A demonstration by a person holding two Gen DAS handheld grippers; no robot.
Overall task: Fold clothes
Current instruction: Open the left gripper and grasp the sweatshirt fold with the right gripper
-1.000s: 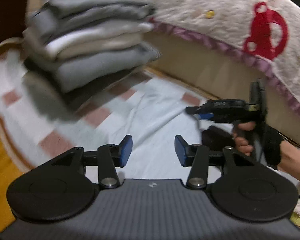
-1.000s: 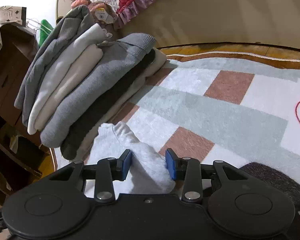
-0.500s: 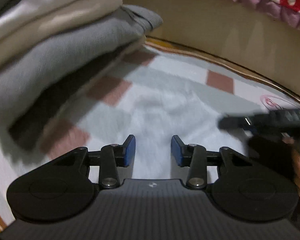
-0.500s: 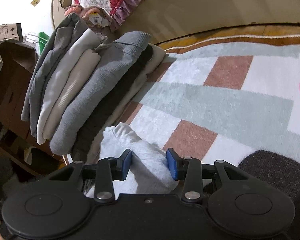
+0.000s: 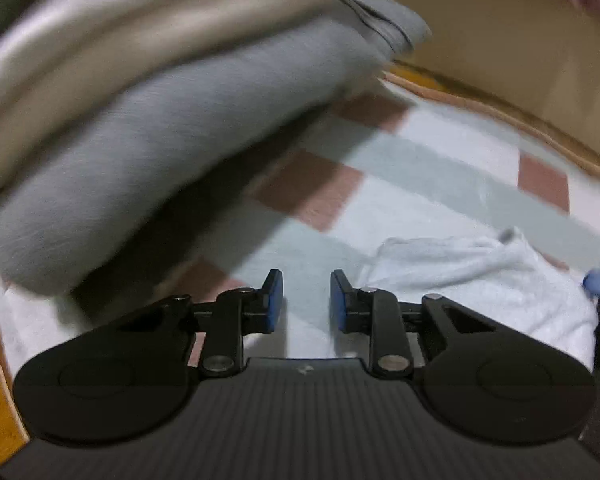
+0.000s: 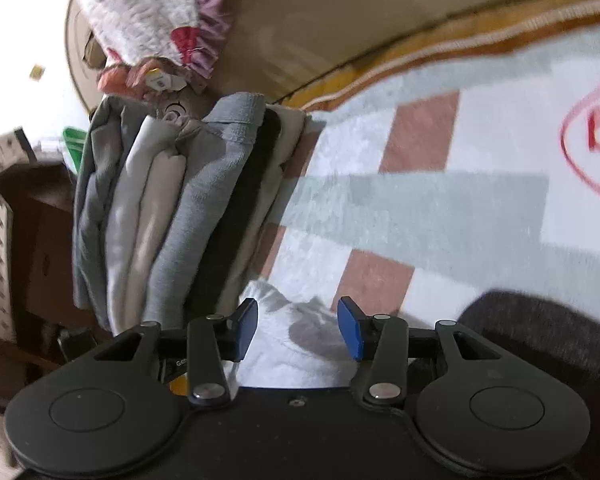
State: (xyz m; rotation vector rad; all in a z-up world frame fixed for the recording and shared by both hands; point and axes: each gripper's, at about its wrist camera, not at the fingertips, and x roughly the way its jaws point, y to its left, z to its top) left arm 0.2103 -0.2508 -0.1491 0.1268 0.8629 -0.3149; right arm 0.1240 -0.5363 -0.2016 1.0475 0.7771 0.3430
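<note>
Left hand-held gripper (image 5: 306, 300) moved closer to the stack (image 5: 172, 120), jaws closing, nothing between. Right hand-held gripper (image 6: 298, 328) just opening, apart around white garment (image 6: 296, 344).

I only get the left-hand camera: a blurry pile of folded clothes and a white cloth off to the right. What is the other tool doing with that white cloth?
Observer: The right gripper straddles the white garment. Its jaws have just been opening, and the pads are not pressing the cloth.
Operator: Is anything else waiting nearby?
Observer: Yes, a dark garment lies on the rug just to the right of that gripper.
Operator: And what's behind the pile?
Observer: Past the folded stack something green pokes out, too small to tell what it is.
</note>
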